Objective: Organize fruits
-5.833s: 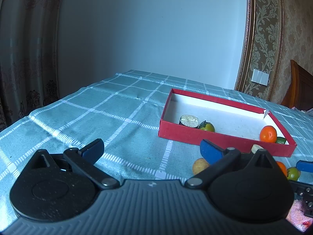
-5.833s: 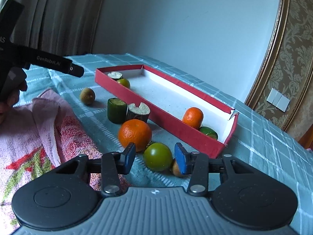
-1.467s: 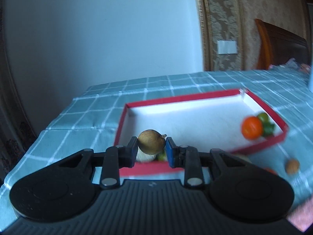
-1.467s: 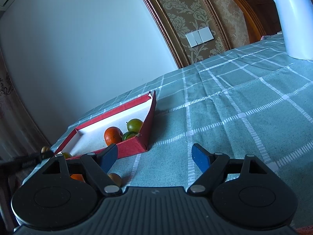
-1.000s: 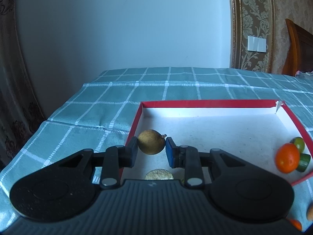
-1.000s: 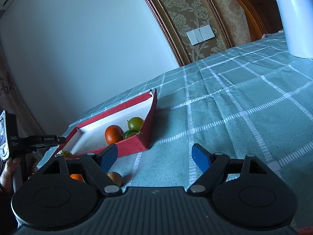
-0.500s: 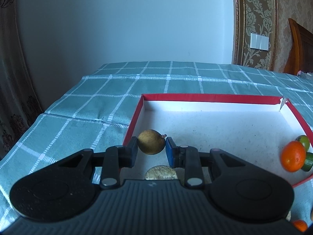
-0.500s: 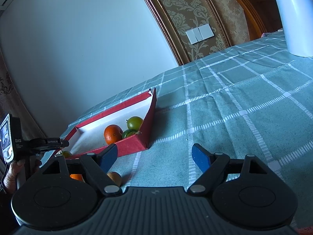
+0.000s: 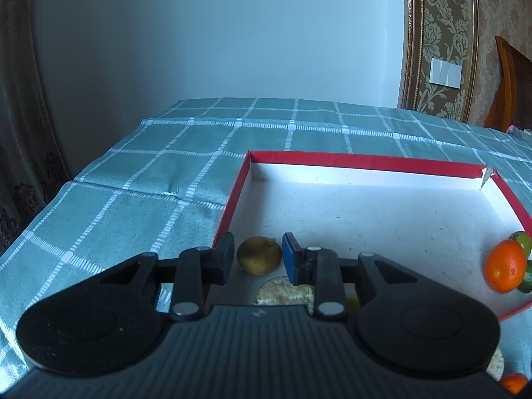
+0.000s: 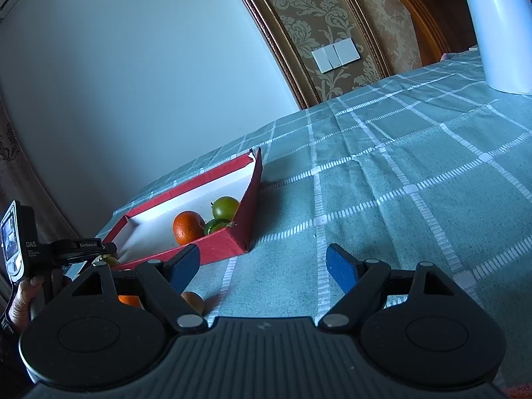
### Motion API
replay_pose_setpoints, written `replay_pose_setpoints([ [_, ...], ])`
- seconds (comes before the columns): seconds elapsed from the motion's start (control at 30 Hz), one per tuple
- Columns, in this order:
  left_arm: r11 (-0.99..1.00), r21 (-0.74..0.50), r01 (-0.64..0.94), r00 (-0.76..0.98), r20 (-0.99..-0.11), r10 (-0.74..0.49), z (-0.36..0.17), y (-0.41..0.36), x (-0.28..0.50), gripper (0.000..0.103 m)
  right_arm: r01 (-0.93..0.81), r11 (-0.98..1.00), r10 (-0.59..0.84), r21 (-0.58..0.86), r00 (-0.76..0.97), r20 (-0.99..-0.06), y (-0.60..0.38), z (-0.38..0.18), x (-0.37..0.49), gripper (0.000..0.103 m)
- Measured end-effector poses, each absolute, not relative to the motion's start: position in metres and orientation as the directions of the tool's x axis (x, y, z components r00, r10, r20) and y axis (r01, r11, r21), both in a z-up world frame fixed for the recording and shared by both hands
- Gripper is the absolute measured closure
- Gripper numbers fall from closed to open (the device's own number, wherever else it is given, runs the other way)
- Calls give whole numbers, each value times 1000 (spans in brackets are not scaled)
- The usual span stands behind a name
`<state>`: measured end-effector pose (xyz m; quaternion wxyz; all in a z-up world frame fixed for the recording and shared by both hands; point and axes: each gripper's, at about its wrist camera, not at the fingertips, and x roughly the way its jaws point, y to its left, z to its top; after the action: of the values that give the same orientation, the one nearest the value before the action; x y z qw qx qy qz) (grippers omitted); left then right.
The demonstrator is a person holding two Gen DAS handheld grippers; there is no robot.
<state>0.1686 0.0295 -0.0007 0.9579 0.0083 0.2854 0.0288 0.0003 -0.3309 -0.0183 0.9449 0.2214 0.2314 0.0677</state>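
My left gripper (image 9: 257, 257) hangs over the near left corner of the red tray (image 9: 365, 161), shut on a small brown fruit (image 9: 259, 256) that sits low between the pads. Just below it lies a cut piece with a pale face (image 9: 284, 291). An orange (image 9: 505, 271) and green fruits (image 9: 523, 239) rest at the tray's right end. My right gripper (image 10: 262, 266) stands open over bare tablecloth, right of the tray (image 10: 216, 246), nothing between its fingers. The right wrist view also shows the orange (image 10: 188, 227) and a green fruit (image 10: 226, 207) inside.
A loose brown fruit (image 10: 193, 301) and an orange (image 10: 128, 299) lie on the checked cloth in front of the tray. A white kettle (image 10: 498, 26) stands far right. A person's hand (image 10: 23, 296) grips the left tool. The table edge (image 9: 50, 199) drops off on the left.
The brown fruit now sits lower between the left pads than half a second ago. The left gripper has edged a little further over the tray corner. The right gripper has not moved.
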Motion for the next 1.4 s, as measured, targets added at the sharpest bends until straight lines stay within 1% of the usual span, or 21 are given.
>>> replay_pose_setpoints([
  [0.13,999,10,-52,841,-539,49,4,34,161,74,-23,892,229,451,884,-408,-331,-18,1,20],
  [0.37,999,-6,-44,873,-487,35,23,47,120,72,-19,892,226,453,884,-408,-332,-19,1,20],
  [0.47,998,-23,-57,884,-466,40,31,57,95,64,-18,891,225,453,884,-409,-332,-19,0,20],
  [0.53,997,-38,-74,885,-463,48,34,63,81,56,-17,891,224,453,885,-409,-332,-19,0,20],
  [0.6,995,-35,-98,879,-472,70,33,65,69,51,-17,892,224,453,885,-409,-333,-19,0,20],
  [0.73,992,-33,-123,859,-504,90,26,60,52,35,-14,891,223,454,885,-409,-333,-19,0,20],
  [0.87,993,-19,-120,853,-514,93,14,49,42,27,-14,891,223,454,885,-409,-333,-19,0,20],
  [0.9,994,-12,-112,851,-517,90,10,46,40,23,-14,891,223,455,885,-409,-333,-19,0,20],
  [0.93,993,-5,-114,849,-520,95,7,44,39,16,-14,891,222,454,885,-409,-333,-19,0,20],
  [1.0,993,1,-121,850,-517,104,2,41,37,11,-13,891,222,454,886,-408,-334,-19,0,20],
  [1.1,993,0,-121,849,-519,103,-5,39,36,6,-9,891,217,455,887,-409,-335,-20,-1,20],
  [1.23,991,1,-134,840,-531,114,-15,42,39,2,-4,892,212,453,887,-410,-334,-20,-1,20],
  [1.3,990,-24,-137,831,-548,101,-16,46,42,1,-3,892,212,452,887,-411,-334,-20,-1,20],
  [1.4,991,-53,-120,841,-536,74,-16,50,41,0,-2,892,210,452,887,-411,-334,-20,-1,20],
])
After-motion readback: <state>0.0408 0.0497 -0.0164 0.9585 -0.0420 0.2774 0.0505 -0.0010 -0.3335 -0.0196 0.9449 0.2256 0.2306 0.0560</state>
